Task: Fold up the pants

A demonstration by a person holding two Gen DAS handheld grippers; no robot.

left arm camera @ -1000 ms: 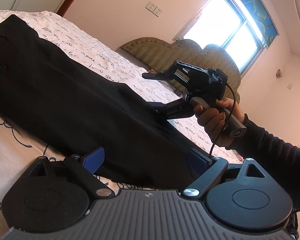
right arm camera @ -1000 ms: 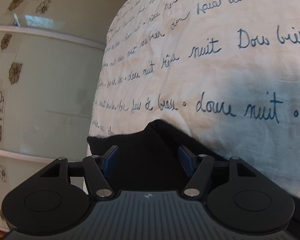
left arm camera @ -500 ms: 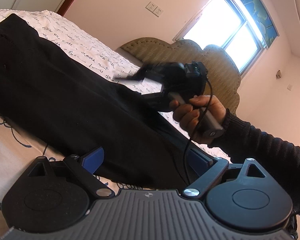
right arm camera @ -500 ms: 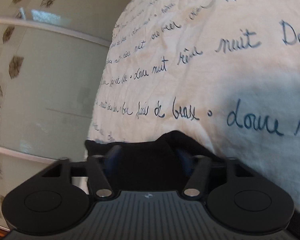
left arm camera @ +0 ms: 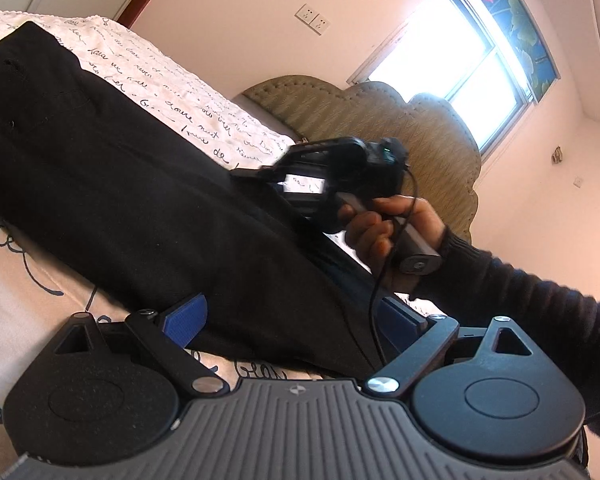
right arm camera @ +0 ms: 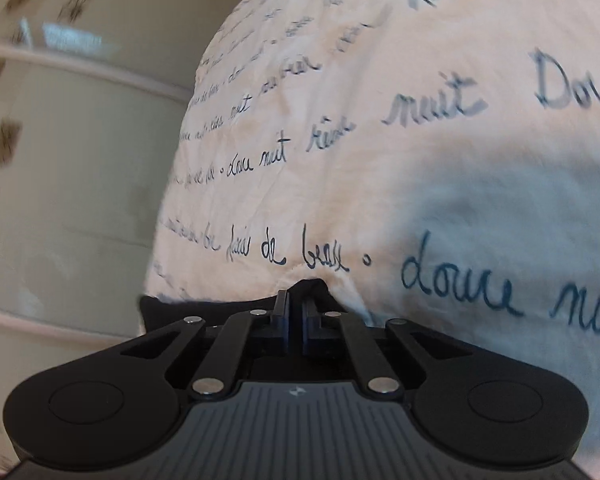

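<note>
Two tongs are working on one pair of black pants, which is lying stretched out along the bed.

In the right wrist view, the right tongs are pinching shut on a raised peak of the pants, with the blue pads nearly meeting around the dark cloth. A strip of the same black fabric is running off to the left just ahead of the fingers. In the left wrist view, those right tongs are sitting low over the far edge of the pants, gripped by the person's right hand, with a thin black cable hanging down from them.

The left tongs are standing wide open, one blue pad on either side of the near end of the pants; the fabric is lying between the fingers, though whether the pads are touching it is hard to say from this angle.

Beyond the pants, the cream bedsheet with dark handwritten lettering is covering the bed on both sides of the garment. Further out, a tan padded headboard is standing against the wall, a bright window is glowing above it, and a white wall socket is sitting to its left. A pale wardrobe door with small flower marks is filling the left of the right wrist view.
</note>
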